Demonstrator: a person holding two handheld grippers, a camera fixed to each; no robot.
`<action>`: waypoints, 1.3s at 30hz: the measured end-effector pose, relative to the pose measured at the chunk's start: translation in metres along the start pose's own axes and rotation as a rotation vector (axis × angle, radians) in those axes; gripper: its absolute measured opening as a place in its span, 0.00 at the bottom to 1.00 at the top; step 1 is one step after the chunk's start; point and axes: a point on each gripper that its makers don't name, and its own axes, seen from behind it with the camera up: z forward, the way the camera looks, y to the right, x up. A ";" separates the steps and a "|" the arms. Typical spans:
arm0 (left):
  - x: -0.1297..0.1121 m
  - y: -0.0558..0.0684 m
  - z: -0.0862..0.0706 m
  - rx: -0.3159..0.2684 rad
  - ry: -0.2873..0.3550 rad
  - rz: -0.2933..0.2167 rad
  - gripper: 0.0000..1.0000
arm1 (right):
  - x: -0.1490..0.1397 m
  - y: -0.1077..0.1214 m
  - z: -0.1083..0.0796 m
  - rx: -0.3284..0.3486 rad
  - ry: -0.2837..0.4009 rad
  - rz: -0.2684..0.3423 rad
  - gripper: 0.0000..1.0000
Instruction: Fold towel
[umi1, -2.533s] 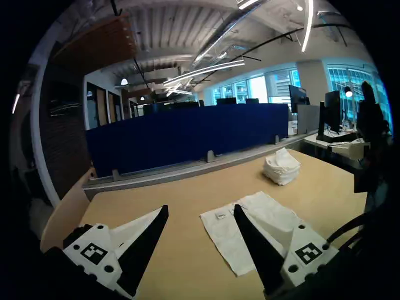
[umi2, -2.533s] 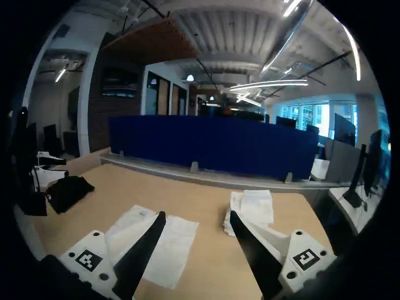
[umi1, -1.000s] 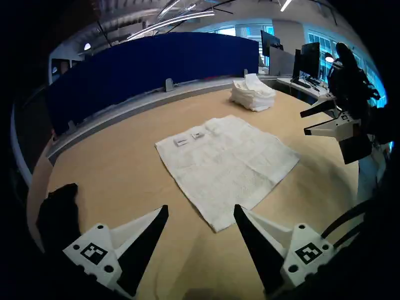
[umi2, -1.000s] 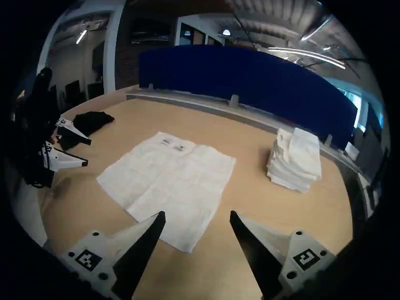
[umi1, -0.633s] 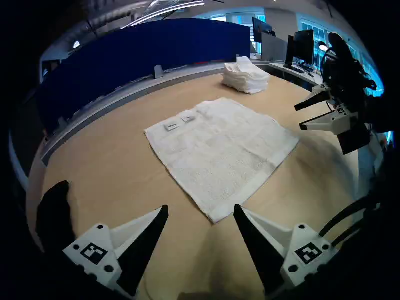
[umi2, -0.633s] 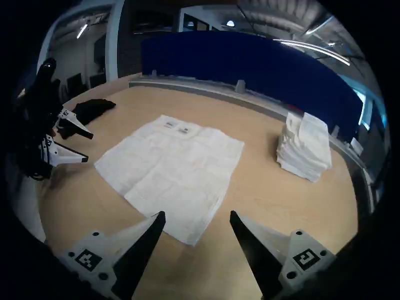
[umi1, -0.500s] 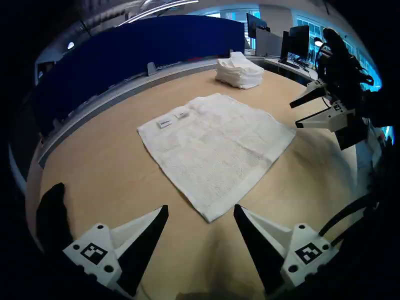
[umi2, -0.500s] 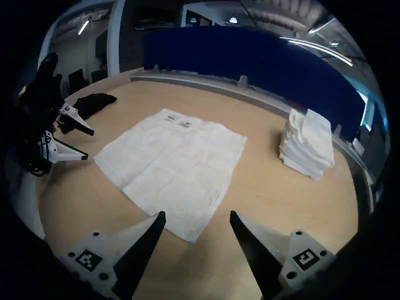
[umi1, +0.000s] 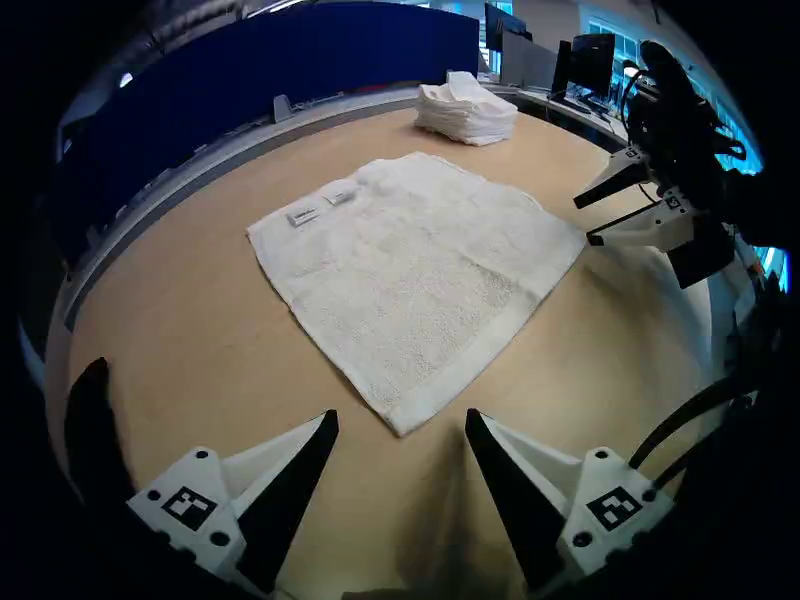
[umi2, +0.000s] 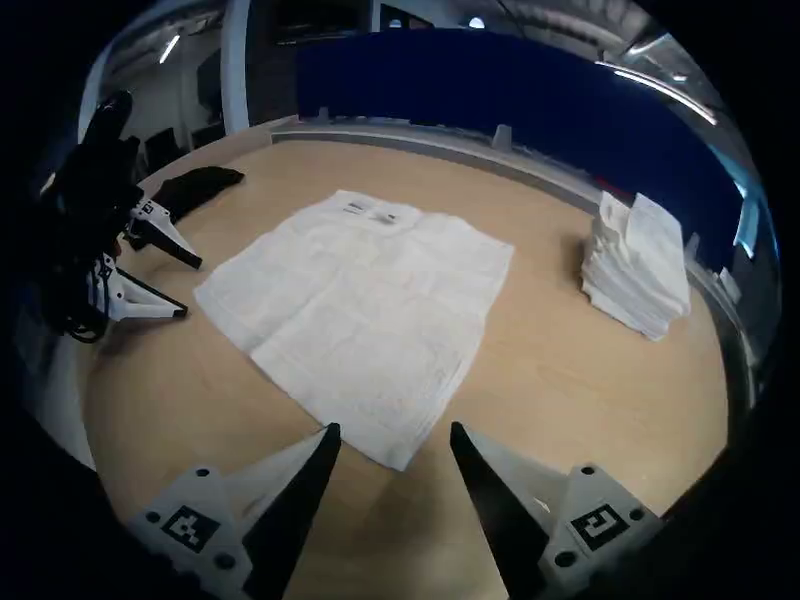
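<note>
Just ahead of our left gripper (umi1: 400, 415), between its spread fingers, lies the near corner of the towel (umi1: 410, 250); the jaws stand wide apart with nothing in them, held above the table (umi1: 170, 330). From that corner one hemmed edge runs ahead to the left and the other ahead to the right, both flat on the wood, with bare tabletop alongside each. Our right gripper (umi2: 393, 427) is likewise wide open and empty, with another corner of the towel just ahead between its fingers. We see the towel spread flat and unfolded, two small tags (umi1: 300, 215) near its far edge. Each tool sees the other off to its side, open, just beside a side corner of the towel. Far ahead of the left gripper, beyond the towel, sits a stack of folded towels (umi1: 465, 105), well apart from the spread one. A dark cloth (umi2: 195, 190) lies far ahead to the left of the right gripper, clear of the towel. A blue partition (umi2: 500, 90) closes the table's far side
</note>
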 end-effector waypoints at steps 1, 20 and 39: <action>0.000 0.000 0.000 0.001 -0.003 0.002 0.92 | -0.001 0.000 0.000 0.001 -0.003 0.000 0.84; -0.005 0.006 0.000 -0.014 -0.046 0.004 0.61 | -0.018 -0.005 -0.001 0.024 -0.043 0.015 0.56; -0.007 0.015 0.002 -0.024 -0.057 0.016 0.39 | -0.029 -0.006 -0.001 0.016 -0.064 0.015 0.24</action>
